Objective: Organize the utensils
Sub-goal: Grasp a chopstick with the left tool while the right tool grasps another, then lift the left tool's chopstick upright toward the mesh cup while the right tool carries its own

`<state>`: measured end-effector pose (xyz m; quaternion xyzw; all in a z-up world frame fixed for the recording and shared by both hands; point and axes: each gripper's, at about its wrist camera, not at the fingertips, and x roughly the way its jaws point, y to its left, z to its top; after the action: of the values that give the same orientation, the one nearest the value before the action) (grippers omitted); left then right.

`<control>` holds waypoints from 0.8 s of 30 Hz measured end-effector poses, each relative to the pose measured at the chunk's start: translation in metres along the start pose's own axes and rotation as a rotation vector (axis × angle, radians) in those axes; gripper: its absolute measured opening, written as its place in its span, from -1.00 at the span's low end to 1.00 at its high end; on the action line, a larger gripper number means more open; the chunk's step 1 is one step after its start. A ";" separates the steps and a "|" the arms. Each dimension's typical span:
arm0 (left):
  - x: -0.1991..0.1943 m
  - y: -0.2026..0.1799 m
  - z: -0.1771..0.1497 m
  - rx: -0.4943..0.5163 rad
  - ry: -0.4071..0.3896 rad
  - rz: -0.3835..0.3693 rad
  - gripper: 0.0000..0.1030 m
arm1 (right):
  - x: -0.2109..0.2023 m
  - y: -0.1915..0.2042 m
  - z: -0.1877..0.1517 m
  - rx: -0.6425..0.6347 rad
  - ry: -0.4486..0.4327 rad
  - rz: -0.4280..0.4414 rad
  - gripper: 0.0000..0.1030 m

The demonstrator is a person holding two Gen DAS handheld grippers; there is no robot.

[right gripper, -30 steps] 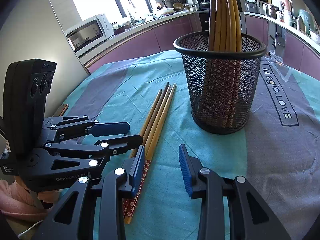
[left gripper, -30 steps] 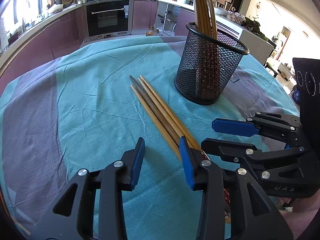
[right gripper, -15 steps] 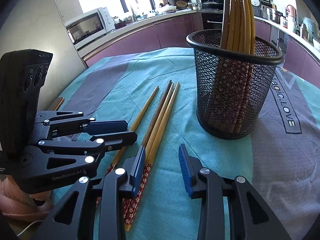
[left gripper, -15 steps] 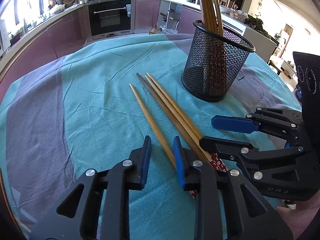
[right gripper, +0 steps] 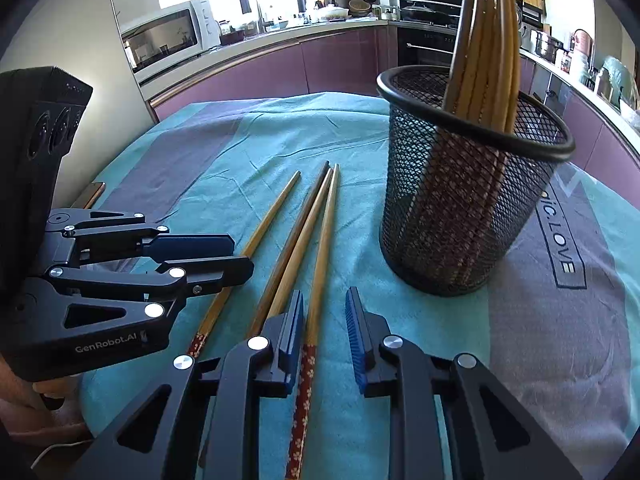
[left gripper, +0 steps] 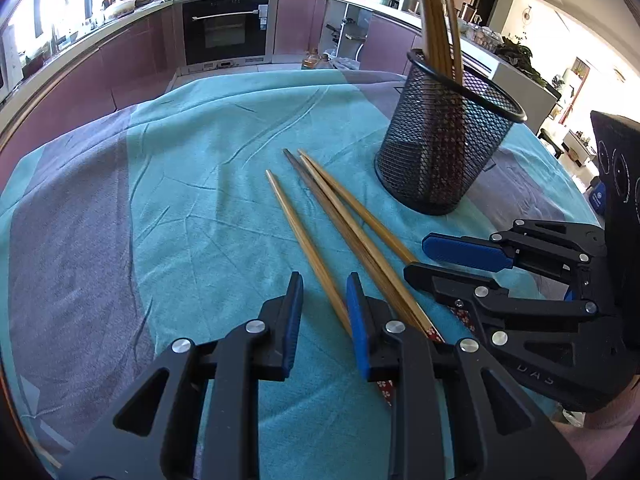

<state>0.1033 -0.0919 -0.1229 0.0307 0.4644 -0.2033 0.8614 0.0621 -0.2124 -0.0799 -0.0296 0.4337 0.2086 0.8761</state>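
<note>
upright, mesh holder (right gripper: pixel 460 216) w/ several chopsticks (right gripper: pixel 486 52) inside.

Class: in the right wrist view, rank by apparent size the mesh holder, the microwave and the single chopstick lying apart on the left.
1. mesh holder, clearly the largest.
2. and 3. microwave and single chopstick: unsure. The chopstick runs longer but is thin and near; the microwave is far away.

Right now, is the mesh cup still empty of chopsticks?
No. In the right wrist view several wooden chopsticks stand inside the black mesh cup, leaning above its rim, while three more lie on the cloth.
</note>
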 end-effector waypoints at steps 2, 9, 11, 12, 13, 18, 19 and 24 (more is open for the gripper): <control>0.002 0.003 0.004 -0.009 0.002 -0.002 -0.57 | 0.002 0.002 0.002 -0.006 -0.002 -0.005 -0.59; 0.007 0.006 0.011 -0.042 0.002 -0.001 -0.73 | 0.007 -0.004 0.007 0.036 -0.009 0.008 -0.87; 0.008 0.007 0.011 -0.055 -0.002 -0.002 -0.75 | 0.006 -0.007 0.006 0.056 -0.014 0.015 -0.89; 0.007 0.008 0.011 -0.062 -0.005 -0.003 -0.77 | 0.005 -0.008 0.005 0.067 -0.017 0.019 -0.90; 0.007 0.008 0.012 -0.071 -0.008 -0.005 -0.78 | 0.004 -0.010 0.004 0.075 -0.019 0.021 -0.90; 0.003 0.013 0.009 -0.091 -0.018 -0.009 -0.85 | -0.005 -0.015 0.001 0.105 -0.043 0.047 -0.90; 0.002 0.014 0.009 -0.092 -0.020 -0.012 -0.85 | -0.008 -0.015 0.001 0.105 -0.050 0.053 -0.90; -0.008 0.012 0.010 -0.087 -0.045 -0.025 -0.86 | -0.024 -0.015 -0.002 0.094 -0.084 0.092 -0.90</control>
<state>0.1116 -0.0803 -0.1122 -0.0175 0.4537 -0.1944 0.8695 0.0537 -0.2349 -0.0642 0.0404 0.4067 0.2290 0.8835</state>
